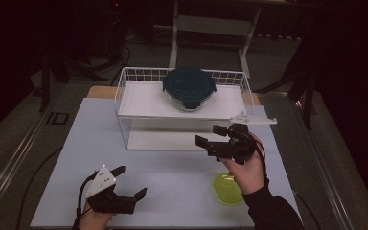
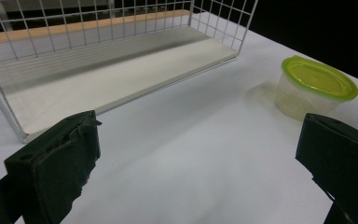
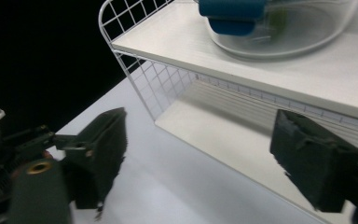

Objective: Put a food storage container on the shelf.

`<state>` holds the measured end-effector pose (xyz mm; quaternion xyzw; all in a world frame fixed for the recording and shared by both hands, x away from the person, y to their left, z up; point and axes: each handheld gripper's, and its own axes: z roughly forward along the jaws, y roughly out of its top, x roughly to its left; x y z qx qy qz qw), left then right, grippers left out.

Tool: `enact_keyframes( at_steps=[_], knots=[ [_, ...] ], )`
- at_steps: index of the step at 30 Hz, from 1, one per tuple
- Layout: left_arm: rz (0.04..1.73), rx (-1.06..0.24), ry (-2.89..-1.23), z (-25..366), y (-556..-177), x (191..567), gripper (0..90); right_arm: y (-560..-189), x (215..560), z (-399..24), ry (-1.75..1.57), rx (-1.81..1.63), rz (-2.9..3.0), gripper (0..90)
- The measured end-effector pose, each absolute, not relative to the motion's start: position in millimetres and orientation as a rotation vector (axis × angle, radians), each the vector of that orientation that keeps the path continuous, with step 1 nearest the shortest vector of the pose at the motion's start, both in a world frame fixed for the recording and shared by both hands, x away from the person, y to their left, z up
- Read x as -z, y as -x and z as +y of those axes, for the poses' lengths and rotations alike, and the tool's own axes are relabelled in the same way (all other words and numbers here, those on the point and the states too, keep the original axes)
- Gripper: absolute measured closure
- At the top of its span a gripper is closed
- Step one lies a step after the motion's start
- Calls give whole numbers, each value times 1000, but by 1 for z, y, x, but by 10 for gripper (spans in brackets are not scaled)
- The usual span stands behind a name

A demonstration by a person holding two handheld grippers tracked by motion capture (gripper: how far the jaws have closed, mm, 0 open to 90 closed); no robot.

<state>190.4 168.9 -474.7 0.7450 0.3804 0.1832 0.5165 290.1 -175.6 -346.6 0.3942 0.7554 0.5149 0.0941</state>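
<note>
Dark floor and table legs surround a pale blue-white table (image 1: 172, 187) in the high view. On its far half stands a white wire rack (image 1: 124, 96) with two shelves, and a glass bowl with a dark blue lid (image 1: 189, 87) sits on the upper one. Bare tabletop lies open between the rack's front edge and the near edge. The right gripper (image 1: 211, 135) is raised just in front of the rack's lower shelf, jaws spread wide with nothing between them. A small tub with a lime-green lid (image 1: 226, 188) stands on the table near the right edge, below and behind that hand's wrist, apart from the jaws. The left gripper (image 1: 132, 182) sits low by the near edge, jaws apart and empty, well left of the tub.

From the left gripper view, both black jaws stand wide at the picture's bottom corners, holding nothing. White tabletop stretches ahead to the rack's lower shelf (image 2: 116, 74); the tub (image 2: 314, 88) stands on the table just above the right-hand jaw, not touching it, close to the table's dark edge.

From the right gripper view, the jaws are wide and empty, pointed at the rack's lower opening (image 3: 223, 126). The lidded bowl (image 3: 279, 23) rests on the upper shelf, above them. The left gripper (image 3: 9, 154) shows at far left.
</note>
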Motion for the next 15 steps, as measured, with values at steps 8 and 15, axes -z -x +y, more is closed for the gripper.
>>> enact_keyframes(
  at_steps=[8, 15],
  knots=[
    [916, -433, -1786, 168, -191, 477, 0, -283, 364, -191, -1128, -1536, 2224, 130],
    [909, -427, -1794, 166, -191, 479, 0, -280, 377, -209, -1097, -1529, 2197, 136]
  ],
)
